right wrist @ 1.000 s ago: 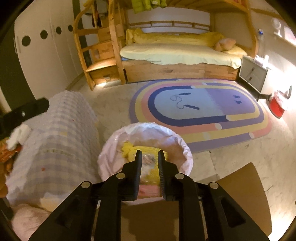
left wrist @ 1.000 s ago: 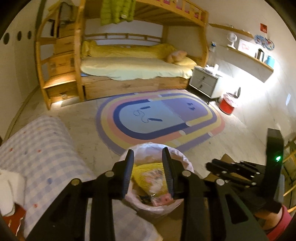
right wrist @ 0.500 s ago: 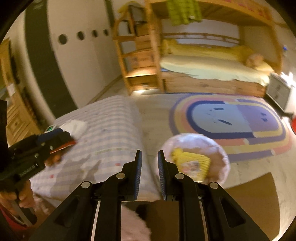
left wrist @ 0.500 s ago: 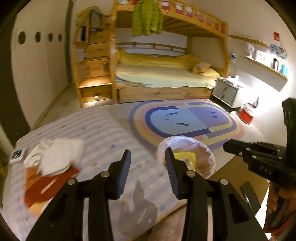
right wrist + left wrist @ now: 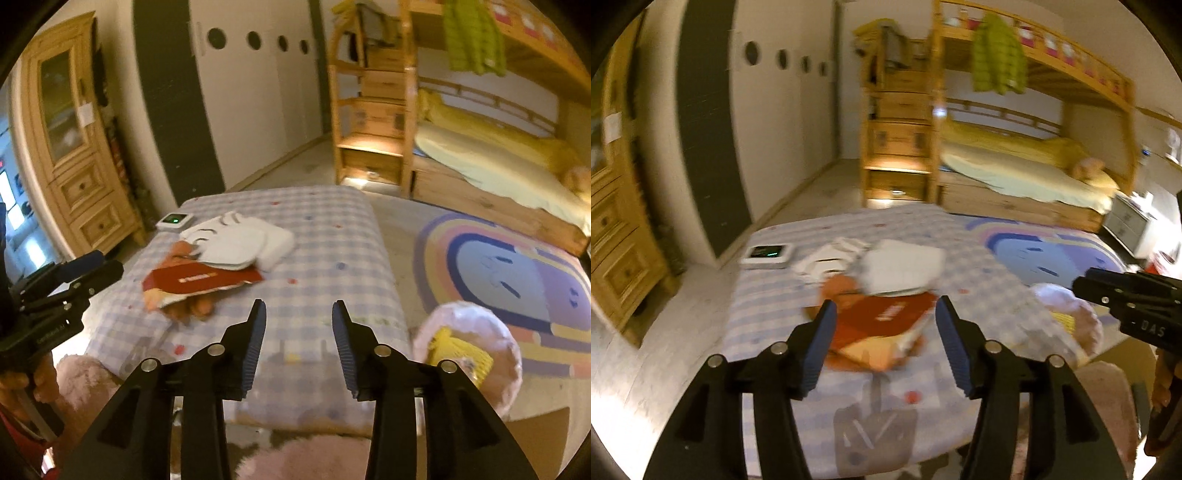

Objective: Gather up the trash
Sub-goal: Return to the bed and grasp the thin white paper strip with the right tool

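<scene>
Left claw (image 5: 884, 339), jaws opening and empty, above red packet (image 5: 882, 317) on checked table (image 5: 775, 295).

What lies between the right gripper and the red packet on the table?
Only bare checked tablecloth separates the opening right gripper from the red packet, in the right wrist view.

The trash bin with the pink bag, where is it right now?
The trash bin sits on the floor at the lower right of the right wrist view, just past the right edge of the checked table and beside the rainbow rug.
</scene>
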Tool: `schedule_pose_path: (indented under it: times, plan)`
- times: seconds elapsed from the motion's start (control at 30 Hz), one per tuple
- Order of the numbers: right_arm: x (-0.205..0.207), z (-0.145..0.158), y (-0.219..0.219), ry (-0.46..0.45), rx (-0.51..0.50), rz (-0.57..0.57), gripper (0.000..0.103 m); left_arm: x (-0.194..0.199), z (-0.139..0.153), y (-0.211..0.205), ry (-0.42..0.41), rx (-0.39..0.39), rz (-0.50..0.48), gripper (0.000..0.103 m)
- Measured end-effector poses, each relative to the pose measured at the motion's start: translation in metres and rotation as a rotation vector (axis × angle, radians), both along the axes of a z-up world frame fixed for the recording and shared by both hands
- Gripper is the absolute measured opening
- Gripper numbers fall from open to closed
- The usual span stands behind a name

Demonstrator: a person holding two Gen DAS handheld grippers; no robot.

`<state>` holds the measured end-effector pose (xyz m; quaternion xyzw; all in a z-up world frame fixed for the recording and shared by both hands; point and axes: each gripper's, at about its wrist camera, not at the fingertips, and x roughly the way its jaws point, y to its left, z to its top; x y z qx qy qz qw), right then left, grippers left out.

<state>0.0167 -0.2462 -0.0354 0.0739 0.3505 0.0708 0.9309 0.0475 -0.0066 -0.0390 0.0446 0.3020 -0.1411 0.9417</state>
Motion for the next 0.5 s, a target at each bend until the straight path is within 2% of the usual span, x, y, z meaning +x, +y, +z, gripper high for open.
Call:
schedule_pose_path:
  times: [0.17,0.3,0.43,0.5]
  plan:
    - [0.031,-0.003,0.03,0.026,0.008,0.063,0.042,0.018,-0.005,0.034,0.014,-0.015,0.095,0.055]
    - [0.057,-0.013,0.051,0.064,-0.005,0.096,0.043,0.033,-0.013,0.046,0.034,-0.014,0.127,0.055]
    - [0.081,-0.023,0.067,0.086,-0.038,0.115,0.056,0.048,-0.022,0.053,0.059,-0.003,0.146,0.055]
    - [0.097,-0.026,0.074,0.085,-0.045,0.13,0.059,0.056,-0.026,0.057,0.07,-0.003,0.155,0.055]
